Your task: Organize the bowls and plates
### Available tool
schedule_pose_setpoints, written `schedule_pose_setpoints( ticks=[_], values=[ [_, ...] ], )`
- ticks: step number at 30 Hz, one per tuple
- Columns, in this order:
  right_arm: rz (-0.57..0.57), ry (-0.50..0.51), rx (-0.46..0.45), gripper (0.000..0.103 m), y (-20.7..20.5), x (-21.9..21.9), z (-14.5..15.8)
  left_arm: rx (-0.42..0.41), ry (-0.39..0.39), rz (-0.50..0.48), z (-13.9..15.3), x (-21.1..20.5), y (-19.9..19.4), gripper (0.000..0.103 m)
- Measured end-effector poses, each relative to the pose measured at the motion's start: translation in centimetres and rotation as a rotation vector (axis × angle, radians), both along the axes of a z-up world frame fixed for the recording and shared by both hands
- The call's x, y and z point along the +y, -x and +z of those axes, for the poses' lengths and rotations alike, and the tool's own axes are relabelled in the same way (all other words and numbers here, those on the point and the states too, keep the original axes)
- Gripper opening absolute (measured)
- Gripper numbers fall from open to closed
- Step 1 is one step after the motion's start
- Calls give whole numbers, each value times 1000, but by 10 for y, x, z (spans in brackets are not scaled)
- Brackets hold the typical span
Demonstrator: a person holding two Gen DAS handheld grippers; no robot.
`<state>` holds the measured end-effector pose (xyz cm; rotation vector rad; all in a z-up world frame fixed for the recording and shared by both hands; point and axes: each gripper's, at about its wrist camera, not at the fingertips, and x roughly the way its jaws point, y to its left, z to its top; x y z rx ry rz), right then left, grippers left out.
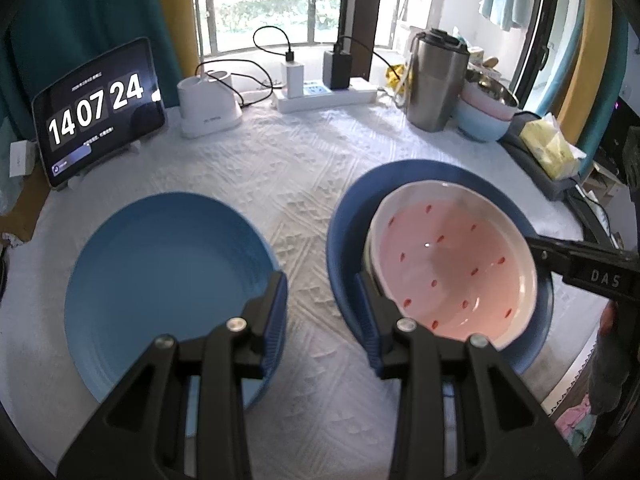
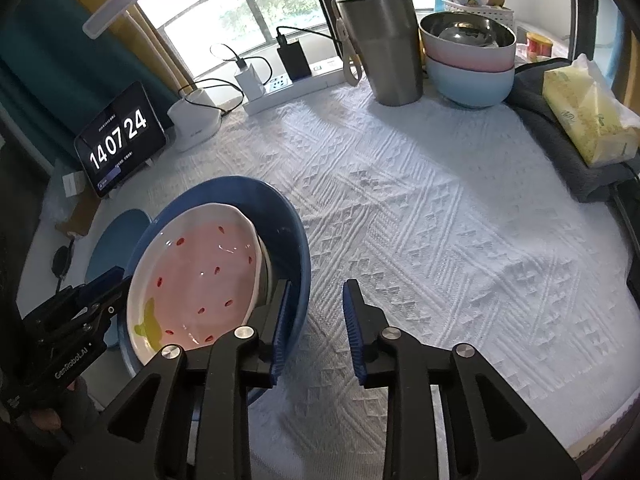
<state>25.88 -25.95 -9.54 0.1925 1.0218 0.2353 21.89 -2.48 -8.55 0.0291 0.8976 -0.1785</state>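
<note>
A light blue plate point(image 1: 160, 280) lies on the white cloth at the left. A dark blue bowl point(image 1: 348, 232) at the right holds a pink strawberry plate point(image 1: 452, 264), which leans tilted inside it; both also show in the right wrist view, the bowl point(image 2: 292, 240) and the pink plate point(image 2: 200, 276). My left gripper point(image 1: 322, 308) is open, hovering over the cloth between the blue plate and the bowl. My right gripper point(image 2: 316, 324) is open, its left finger beside the bowl's right rim. It appears in the left wrist view point(image 1: 580, 268) at the bowl's right edge.
At the back stand a tablet clock point(image 1: 96, 112), a white device point(image 1: 208, 104), a power strip with chargers point(image 1: 324, 92), a steel tumbler point(image 2: 380, 40), stacked pink and blue bowls point(image 2: 468, 64), and a tissue pack point(image 2: 588, 116) on a grey cloth.
</note>
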Motion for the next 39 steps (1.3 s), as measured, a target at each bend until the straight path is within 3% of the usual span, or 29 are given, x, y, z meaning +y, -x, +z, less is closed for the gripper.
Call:
schedule_pose_setpoints(
  ticks=[4, 8, 15, 20, 26, 31, 35, 39],
  values=[
    [-4, 18, -14, 38, -1, -1, -3, -23, -5, -1, -1, 0, 2, 38],
    [-27, 30, -29, 51, -1, -5, -7, -51, -21, 9, -2, 1, 5, 44],
    [-100, 71, -45, 65, 2, -6, -11, -54, 17, 38, -5, 6, 2, 47],
    [-129, 107, -85, 65, 5, -2, -13, -50, 12, 49, -7, 4, -1, 47],
    [-168, 34, -112, 65, 9, -9, -17, -10, 92, 80, -12, 12, -9, 47],
    [-161, 29, -131, 64, 8, -8, -17, -8, 99, 83, -14, 11, -12, 46],
    [-146, 26, -147, 51, 9, -4, -16, -25, 92, 71, -14, 10, -10, 44],
    [-135, 16, -160, 36, 11, 1, -14, -39, 89, 52, -12, 5, -8, 32]
  ],
)
